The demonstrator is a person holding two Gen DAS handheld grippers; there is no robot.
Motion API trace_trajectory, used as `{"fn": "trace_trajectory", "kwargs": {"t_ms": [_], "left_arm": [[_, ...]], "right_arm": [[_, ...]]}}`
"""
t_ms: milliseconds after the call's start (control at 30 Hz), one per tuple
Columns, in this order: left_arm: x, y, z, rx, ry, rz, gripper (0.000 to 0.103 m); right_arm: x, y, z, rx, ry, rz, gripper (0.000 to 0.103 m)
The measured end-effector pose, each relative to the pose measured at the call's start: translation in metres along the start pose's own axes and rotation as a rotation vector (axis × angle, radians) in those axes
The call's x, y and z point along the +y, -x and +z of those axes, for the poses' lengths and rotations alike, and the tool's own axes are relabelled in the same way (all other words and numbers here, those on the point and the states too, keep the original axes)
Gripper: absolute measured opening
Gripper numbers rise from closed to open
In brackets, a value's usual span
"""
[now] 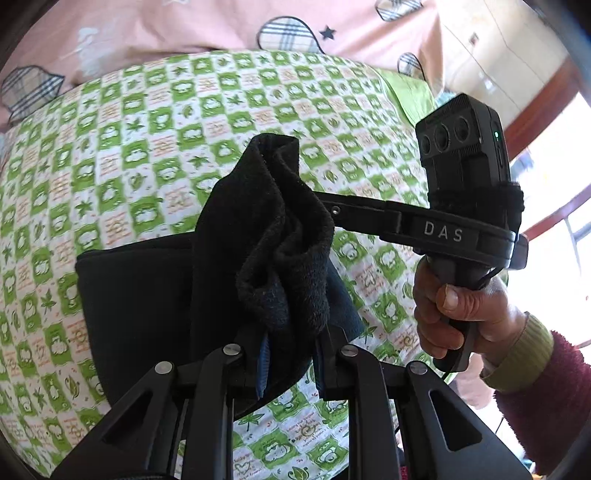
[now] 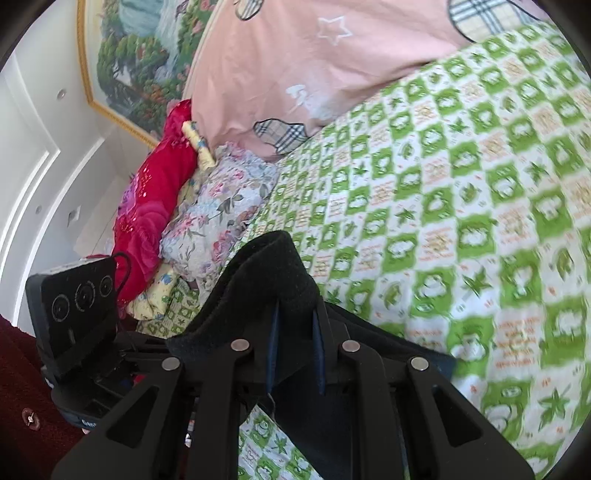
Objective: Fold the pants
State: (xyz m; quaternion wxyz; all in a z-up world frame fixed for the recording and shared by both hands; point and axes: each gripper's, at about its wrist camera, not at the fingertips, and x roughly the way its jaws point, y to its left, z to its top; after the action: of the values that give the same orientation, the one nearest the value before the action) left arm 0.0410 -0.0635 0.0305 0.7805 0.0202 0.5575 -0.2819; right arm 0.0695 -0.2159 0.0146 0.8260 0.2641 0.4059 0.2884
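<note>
The black fleece-lined pants (image 1: pixel 266 236) are bunched and lifted above the bed. My left gripper (image 1: pixel 291 354) is shut on a fold of the pants, with fabric standing up between its blue pads. The rest of the pants (image 1: pixel 140 295) lies flat to the left on the bedsheet. My right gripper (image 2: pixel 295 350) is shut on another edge of the pants (image 2: pixel 266 273). In the left wrist view the right gripper's body (image 1: pixel 443 232) reaches in from the right, its tips hidden behind the cloth.
The bed has a green and white checked sheet (image 1: pixel 184 122). A pink quilt (image 1: pixel 184 26) lies at the far side. Red and floral bedding (image 2: pixel 207 199) is piled by the wall. A window is at the right.
</note>
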Motion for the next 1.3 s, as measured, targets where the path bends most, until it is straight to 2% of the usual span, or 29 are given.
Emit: {"fn": "trace_trajectory", "kwargs": {"t_ms": [100, 167, 233, 433, 500, 567, 633, 700, 833, 900, 1233, 1300], "left_arm": [[-0.005, -0.013, -0.002, 0.023, -0.021, 0.002, 0.020], [-0.008, -0.019, -0.004, 0.033, -0.032, 0.002, 0.022], [-0.009, -0.026, -0.005, 0.050, -0.041, 0.001, 0.024], [-0.014, -0.036, -0.008, 0.077, -0.057, -0.030, 0.038], [-0.013, -0.034, -0.010, 0.082, -0.056, -0.059, 0.044], [-0.013, -0.031, -0.011, 0.085, -0.052, -0.078, 0.045], [-0.011, -0.029, -0.011, 0.085, -0.048, -0.084, 0.048], [-0.007, -0.024, -0.012, 0.080, -0.037, -0.094, 0.050], [0.004, -0.014, -0.013, 0.071, -0.001, -0.107, 0.053], [0.009, -0.009, -0.014, 0.066, 0.014, -0.110, 0.055], [0.027, 0.012, -0.020, 0.031, 0.065, -0.098, 0.058], [0.032, 0.016, -0.022, 0.024, 0.075, -0.088, 0.060]], "right_arm": [[-0.010, 0.005, -0.009, -0.002, -0.029, -0.028, 0.018], [-0.016, 0.007, -0.014, -0.003, -0.059, -0.058, 0.024], [-0.023, 0.010, -0.018, -0.002, -0.085, -0.097, 0.024], [-0.029, 0.023, -0.022, -0.019, -0.124, -0.167, 0.024], [-0.028, 0.027, -0.023, -0.031, -0.137, -0.184, 0.025], [-0.028, 0.032, -0.024, -0.043, -0.149, -0.211, 0.029], [-0.028, 0.036, -0.024, -0.056, -0.163, -0.226, 0.035], [-0.027, 0.039, -0.025, -0.064, -0.181, -0.245, 0.045], [-0.022, 0.044, -0.028, -0.085, -0.200, -0.261, 0.048], [-0.018, 0.047, -0.028, -0.099, -0.199, -0.266, 0.053], [0.003, 0.048, -0.025, -0.110, -0.182, -0.310, 0.056], [0.008, 0.049, -0.025, -0.110, -0.180, -0.338, 0.061]]}}
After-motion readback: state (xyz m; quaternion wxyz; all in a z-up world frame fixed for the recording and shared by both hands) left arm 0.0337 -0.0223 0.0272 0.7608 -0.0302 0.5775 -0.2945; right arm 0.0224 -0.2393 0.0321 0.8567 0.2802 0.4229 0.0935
